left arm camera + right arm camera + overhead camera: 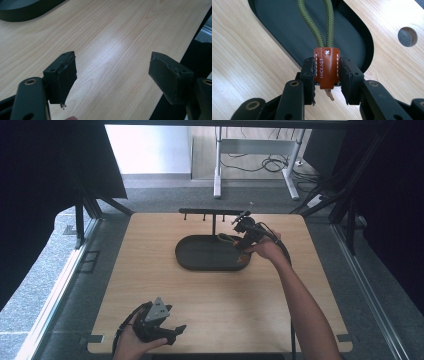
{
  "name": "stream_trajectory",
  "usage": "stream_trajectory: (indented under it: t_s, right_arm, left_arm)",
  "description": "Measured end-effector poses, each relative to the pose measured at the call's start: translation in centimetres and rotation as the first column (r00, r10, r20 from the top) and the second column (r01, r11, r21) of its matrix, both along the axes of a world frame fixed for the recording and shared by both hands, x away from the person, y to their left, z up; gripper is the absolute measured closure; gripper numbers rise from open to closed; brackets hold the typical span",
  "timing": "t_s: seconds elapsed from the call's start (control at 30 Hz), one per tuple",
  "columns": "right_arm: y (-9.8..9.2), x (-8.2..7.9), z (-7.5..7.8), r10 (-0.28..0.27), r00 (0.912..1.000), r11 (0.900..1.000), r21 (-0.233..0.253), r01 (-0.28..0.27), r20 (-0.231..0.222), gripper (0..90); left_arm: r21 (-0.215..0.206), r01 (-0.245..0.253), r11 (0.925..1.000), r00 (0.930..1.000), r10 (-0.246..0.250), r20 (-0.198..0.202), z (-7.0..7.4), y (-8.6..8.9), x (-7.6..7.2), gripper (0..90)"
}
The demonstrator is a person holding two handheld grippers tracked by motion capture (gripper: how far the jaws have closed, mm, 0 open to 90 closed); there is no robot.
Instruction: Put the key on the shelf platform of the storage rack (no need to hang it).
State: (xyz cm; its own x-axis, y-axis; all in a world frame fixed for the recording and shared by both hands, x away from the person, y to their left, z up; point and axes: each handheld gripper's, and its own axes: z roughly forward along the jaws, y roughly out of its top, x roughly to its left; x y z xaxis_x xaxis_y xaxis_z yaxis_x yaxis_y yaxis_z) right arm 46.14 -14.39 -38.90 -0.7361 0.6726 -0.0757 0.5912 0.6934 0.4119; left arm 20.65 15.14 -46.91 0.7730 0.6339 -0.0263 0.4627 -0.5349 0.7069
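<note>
The right hand-held gripper [327,82] is clamped on a brown leather tab [326,68] that binds a loop of olive-green cord [325,22], held over the near right end of the dark oval tray [200,255]. The grip sits low on the smooth leather, so the tab could slide out if the cord snags the tray's rim or the hook rack [210,212] behind it. A small piece hanging beneath the tab might also catch on the pads.

The left hand-held gripper [170,332] rests wide apart and empty at the front edge of the wooden surface [210,295], well away from the tray.

The right gripper view gives the stitching and stamped lettering on the tab; the high view instead shows the rack's pegs and how far apart both hands are.
</note>
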Motion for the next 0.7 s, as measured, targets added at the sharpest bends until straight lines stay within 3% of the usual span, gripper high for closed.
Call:
stream_trajectory:
  t_s: [0.37,0.7]
  right_arm:
    - [0.5,1.1,-0.2,-0.01,0.9999,1.0,0.006,0.01,0.009,66.9]
    - [1.4,2.2,-1.7,-0.005,1.0,1.0,0.004,0.005,-0.004,66.7]
  left_arm:
    - [-0.001,-0.003,1.0,1.0,0.003,0.002,0.1,0.2,0.0,22.9]
    - [-0.009,-0.014,0.9999,0.9999,0.014,0.002,0.1,0.5,0.0,22.9]
